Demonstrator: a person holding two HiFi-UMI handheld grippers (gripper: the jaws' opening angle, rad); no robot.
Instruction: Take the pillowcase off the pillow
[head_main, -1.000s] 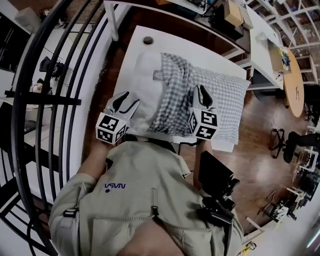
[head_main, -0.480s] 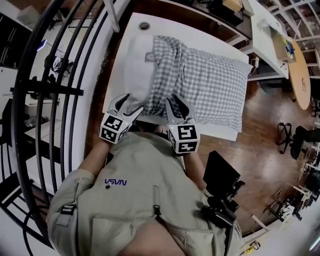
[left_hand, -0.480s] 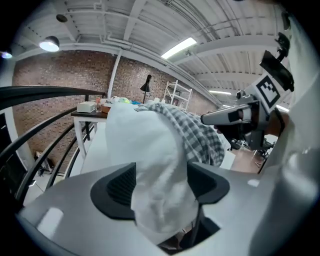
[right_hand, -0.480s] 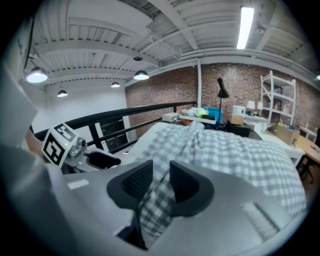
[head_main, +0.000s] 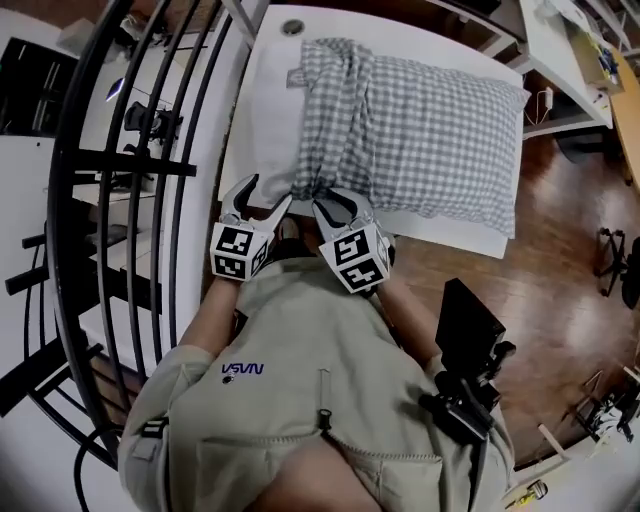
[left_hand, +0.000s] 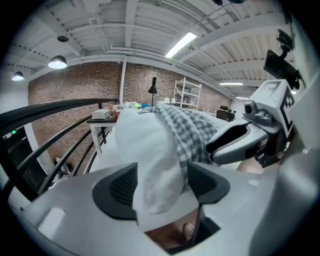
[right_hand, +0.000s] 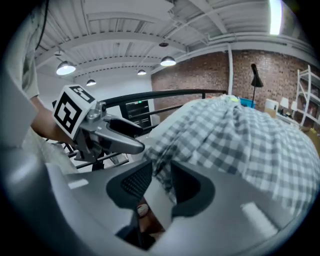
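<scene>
Here, the checked pillowcase (head_main: 420, 120) covers most of the pillow (head_main: 268, 110), which lies lengthwise on the white worktop (head_main: 460, 232) and fills nearly all of it. Only the pillow's bare white end shows, toward the worktop's left edge, where the open mouth of the cover is bunched into folds that run down to the near edge.

At that near edge the left gripper (head_main: 265, 195) stands with its jaws spread as wide as they go. They have just been opening, and the pillow's white corner bulges up between them. Just beside it, the right gripper (head_main: 338, 205) has its jaws partway apart. They too have just been opening, with the gathered checked hem lying in the narrow gap between them. The marker cubes of the two tools sit close together over the worktop's near edge.

A person in a beige jacket (head_main: 300, 400) leans over from the near side. Black railing bars (head_main: 100, 200) curve past the left edge, and a wooden floor (head_main: 560, 270) lies to the right.
</scene>
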